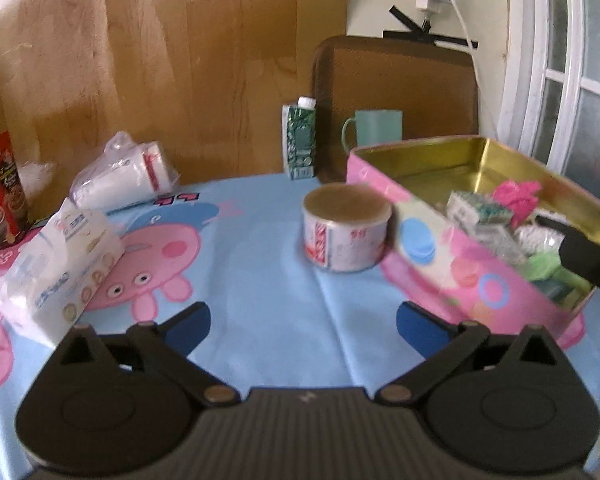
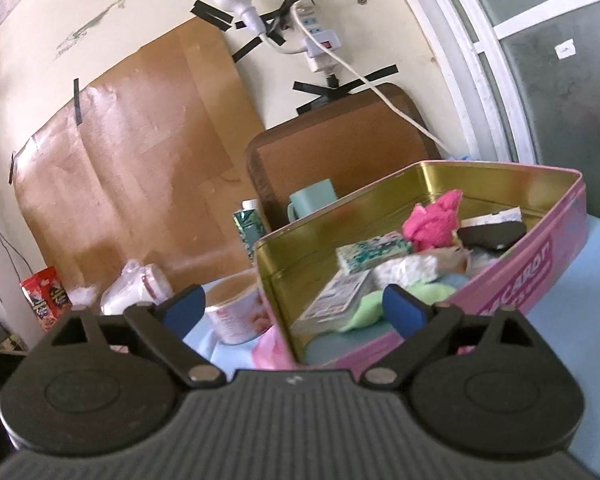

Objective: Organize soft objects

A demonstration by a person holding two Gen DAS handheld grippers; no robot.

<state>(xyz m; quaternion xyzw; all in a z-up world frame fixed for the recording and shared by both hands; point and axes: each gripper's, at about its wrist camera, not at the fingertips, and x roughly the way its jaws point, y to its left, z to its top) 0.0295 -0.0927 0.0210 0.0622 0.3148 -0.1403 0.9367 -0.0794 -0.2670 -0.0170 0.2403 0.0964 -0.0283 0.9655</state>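
Note:
A pink tin (image 1: 440, 256) with a gold inside stands on the blue cartoon tablecloth at the right. In it lie a pink cloth (image 1: 516, 196), a green cloth (image 1: 544, 268) and small tissue packets (image 1: 480, 208). A soft white tissue pack (image 1: 60, 272) lies at the left, a bagged white roll (image 1: 124, 176) behind it. My left gripper (image 1: 304, 324) hangs open over bare cloth, holding nothing. My right gripper (image 2: 294, 308) is open at the near corner of the tin (image 2: 540, 280), one fingertip (image 2: 404, 308) in front of the green cloth (image 2: 364, 312). The pink cloth (image 2: 432, 224) lies further back.
A round can (image 1: 346, 232) stands just left of the tin. Behind it are a green carton (image 1: 300, 140), a teal mug (image 1: 376, 128) and a brown tray (image 1: 396, 80) leaning on the wall. Red boxes (image 1: 0, 196) stand at the far left. A black object (image 2: 492, 236) lies in the tin.

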